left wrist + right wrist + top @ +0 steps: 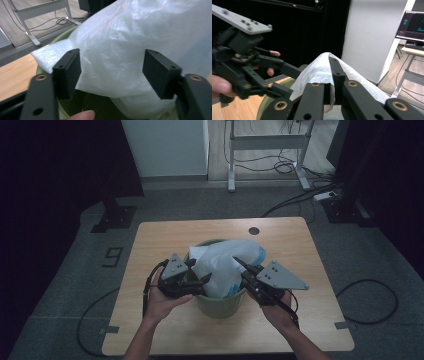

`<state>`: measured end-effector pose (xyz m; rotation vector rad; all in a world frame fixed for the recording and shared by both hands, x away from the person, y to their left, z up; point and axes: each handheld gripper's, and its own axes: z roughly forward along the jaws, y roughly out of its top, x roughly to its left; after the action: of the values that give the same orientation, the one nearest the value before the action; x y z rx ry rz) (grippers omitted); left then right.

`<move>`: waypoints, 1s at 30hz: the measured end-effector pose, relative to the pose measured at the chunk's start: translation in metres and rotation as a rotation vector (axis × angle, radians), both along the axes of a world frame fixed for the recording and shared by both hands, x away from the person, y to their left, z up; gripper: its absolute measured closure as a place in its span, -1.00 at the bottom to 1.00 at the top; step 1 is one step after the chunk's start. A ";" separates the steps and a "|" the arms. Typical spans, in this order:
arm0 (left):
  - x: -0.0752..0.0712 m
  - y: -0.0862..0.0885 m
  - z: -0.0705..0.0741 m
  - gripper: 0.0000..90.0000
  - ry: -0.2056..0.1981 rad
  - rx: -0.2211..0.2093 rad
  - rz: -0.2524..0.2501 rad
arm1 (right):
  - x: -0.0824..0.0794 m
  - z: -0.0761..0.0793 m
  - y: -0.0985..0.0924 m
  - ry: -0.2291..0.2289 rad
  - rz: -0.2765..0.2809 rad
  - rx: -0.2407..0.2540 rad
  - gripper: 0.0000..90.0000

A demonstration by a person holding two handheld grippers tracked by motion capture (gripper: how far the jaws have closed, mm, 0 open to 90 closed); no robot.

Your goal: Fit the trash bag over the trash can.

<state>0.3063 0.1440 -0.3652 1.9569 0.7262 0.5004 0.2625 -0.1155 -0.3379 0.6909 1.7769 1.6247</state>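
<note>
A wooden table stands on a grey carpeted floor, seen from above. Near its middle sits a green bin, with a white plastic bag bulging up out of its mouth and draping over the rim.

A person's two hands reach in from the bottom edge, each holding a black gripper. The left gripper is at the bin's left rim, pointing toward the bag. In the left gripper view its fingers stand apart, with a fold of the bag hanging in the gap between them; the pads do not press on the plastic.

The right gripper is at the bin's right side, angled up and inward. In the right gripper view its fingers are closed tight, pinching the bag's top edge and holding it raised above the bin. The left gripper shows across from it, just beside the bag.
</note>
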 end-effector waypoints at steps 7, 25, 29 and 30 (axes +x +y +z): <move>0.002 -0.003 0.000 0.36 -0.025 0.011 -0.009 | 0.000 -0.001 -0.003 0.001 0.006 -0.001 0.97; -0.004 -0.004 0.004 -0.36 -0.057 -0.069 -0.096 | 0.005 -0.005 -0.002 0.036 0.029 0.008 0.97; -0.003 -0.003 0.005 -0.37 -0.071 -0.064 -0.119 | 0.006 -0.007 0.000 0.045 0.047 0.007 0.97; 0.001 -0.003 0.005 -0.33 -0.065 -0.072 -0.157 | 0.007 -0.009 0.002 0.057 0.071 0.011 0.97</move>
<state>0.3072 0.1413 -0.3606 1.9034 0.5374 0.4341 0.2697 -0.1138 -0.3464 0.6925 1.8537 1.6778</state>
